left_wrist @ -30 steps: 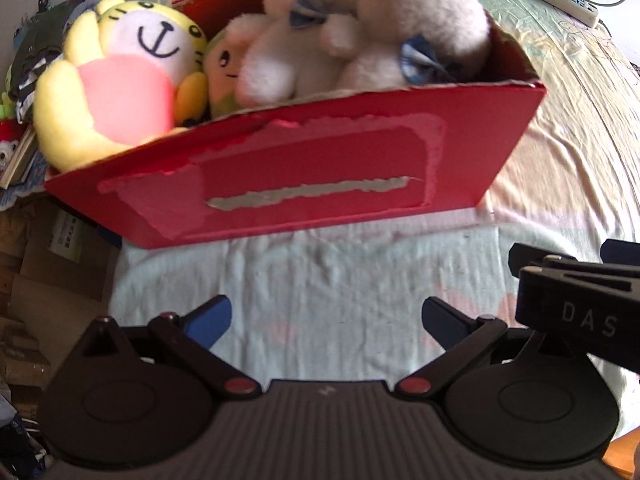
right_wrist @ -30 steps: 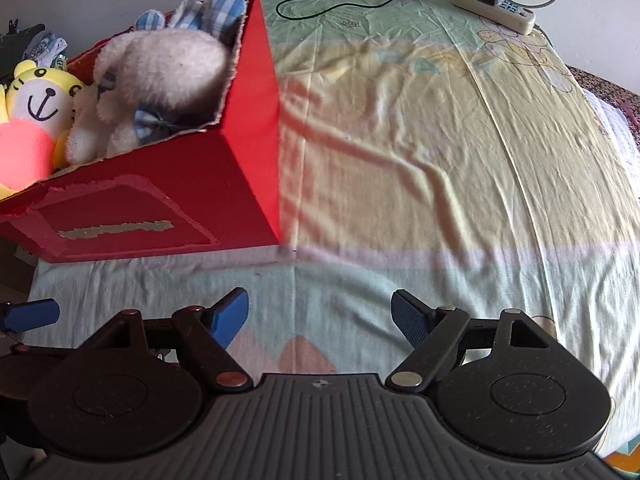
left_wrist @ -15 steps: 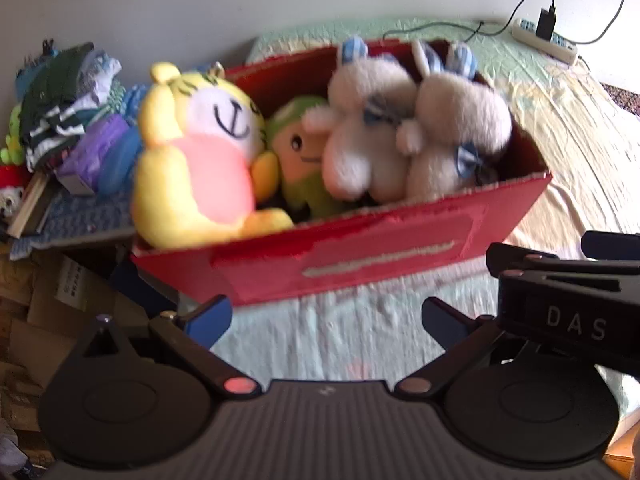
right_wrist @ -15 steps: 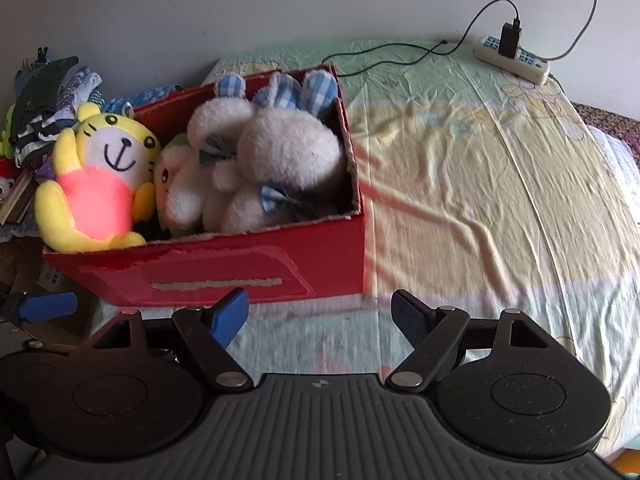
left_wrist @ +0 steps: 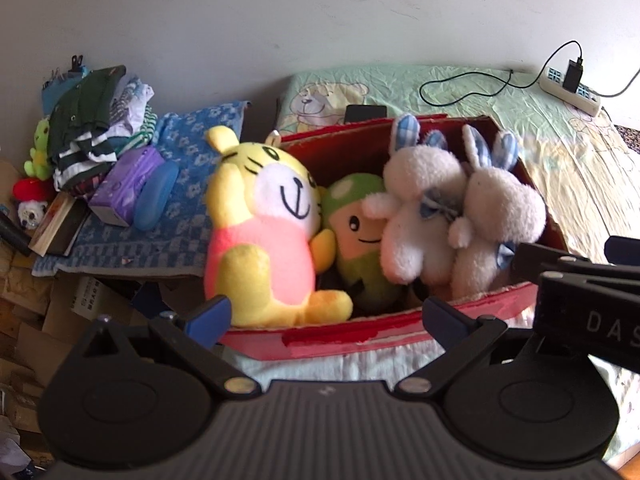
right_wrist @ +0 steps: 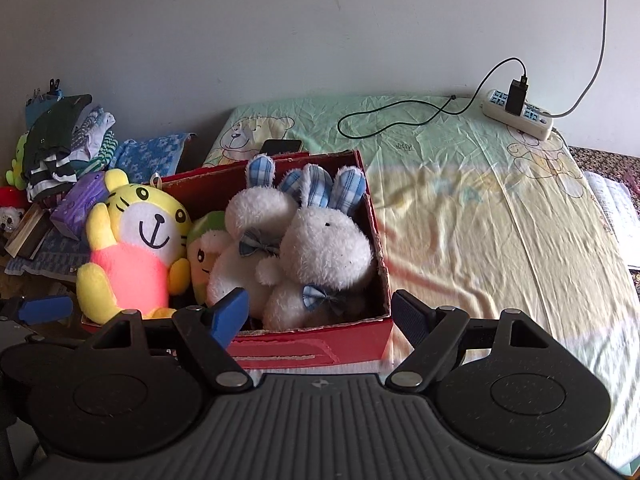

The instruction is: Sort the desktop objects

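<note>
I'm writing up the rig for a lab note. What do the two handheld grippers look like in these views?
Both look alike. The left gripper and the right gripper each have a ribbed dark grey body, two round black discs, black linkage arms with silver rivets, and blue pads on the fingers. In the left wrist view, white letters "DAS" mark the other gripper's black side. No cables, hands or sleeves show.

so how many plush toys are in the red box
4: yellow tiger at the left end, green plush beside it, two white rabbits at the right. More may sit underneath.
</note>
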The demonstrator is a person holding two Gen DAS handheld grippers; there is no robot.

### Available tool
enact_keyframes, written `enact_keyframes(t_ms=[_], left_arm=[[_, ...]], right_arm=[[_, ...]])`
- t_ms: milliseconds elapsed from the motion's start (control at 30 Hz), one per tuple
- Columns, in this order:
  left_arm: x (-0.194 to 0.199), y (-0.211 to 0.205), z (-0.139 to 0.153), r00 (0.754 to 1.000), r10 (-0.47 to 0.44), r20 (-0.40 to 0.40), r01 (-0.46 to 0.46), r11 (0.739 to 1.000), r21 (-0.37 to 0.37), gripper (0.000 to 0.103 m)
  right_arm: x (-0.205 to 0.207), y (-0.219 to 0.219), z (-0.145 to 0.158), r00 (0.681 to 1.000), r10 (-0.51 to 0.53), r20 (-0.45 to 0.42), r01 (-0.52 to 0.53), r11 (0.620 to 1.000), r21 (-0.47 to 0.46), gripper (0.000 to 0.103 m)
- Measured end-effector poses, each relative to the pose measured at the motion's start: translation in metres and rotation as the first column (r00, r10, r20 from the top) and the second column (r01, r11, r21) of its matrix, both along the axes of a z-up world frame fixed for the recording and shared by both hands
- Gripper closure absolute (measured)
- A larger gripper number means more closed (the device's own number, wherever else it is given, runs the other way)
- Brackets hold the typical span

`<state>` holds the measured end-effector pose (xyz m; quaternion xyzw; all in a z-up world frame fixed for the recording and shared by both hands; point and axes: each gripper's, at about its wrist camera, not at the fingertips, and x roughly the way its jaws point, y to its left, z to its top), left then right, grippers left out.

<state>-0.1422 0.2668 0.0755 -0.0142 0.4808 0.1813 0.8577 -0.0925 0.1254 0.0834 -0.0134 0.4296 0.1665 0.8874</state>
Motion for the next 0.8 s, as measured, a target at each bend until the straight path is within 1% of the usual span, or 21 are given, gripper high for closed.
enact_keyframes(t_ms=[100, 267, 433, 500, 567, 700, 800], left_arm=[[0.004, 0.007, -0.002, 1.000, 0.017, -0.009, -0.017, 1.000, 0.004, 0.001], [0.007, 0.017, -0.005, 1.000, 0.025, -0.014, -0.025, 1.000, 0.002, 0.001], [0.008, 0.027, -0.007, 1.000, 0.022, -0.013, -0.022, 0.999, -0.026, 0.001], [0.009, 0.030, -0.008, 1.000, 0.024, -0.014, -0.024, 0.999, -0.031, 0.001], [0.009, 0.032, -0.008, 1.000, 0.023, -0.013, -0.024, 0.999, -0.033, 0.001], [0.009, 0.034, -0.007, 1.000, 0.029, 0.000, -0.029, 1.000, -0.011, 0.001], [0.011, 0.038, -0.009, 0.999, 0.043, -0.012, -0.043, 0.999, -0.019, 0.001]], right_arm=[[0.002, 0.002, -0.001, 1.000, -0.015, -0.005, 0.015, 1.000, 0.011, 0.022], [0.005, 0.009, -0.003, 1.000, -0.031, 0.001, 0.031, 0.999, -0.011, 0.020], [0.007, 0.015, -0.007, 0.998, -0.055, -0.009, 0.055, 0.998, 0.000, 0.018], [0.008, 0.017, -0.009, 0.998, -0.070, -0.011, 0.070, 0.998, -0.007, 0.016], [0.010, 0.018, -0.010, 0.997, -0.079, -0.021, 0.079, 0.997, -0.007, 0.015], [0.012, 0.020, -0.010, 0.997, -0.076, -0.014, 0.076, 0.997, -0.010, 0.015], [0.016, 0.022, -0.011, 0.998, -0.065, -0.019, 0.065, 0.998, -0.013, 0.014]])
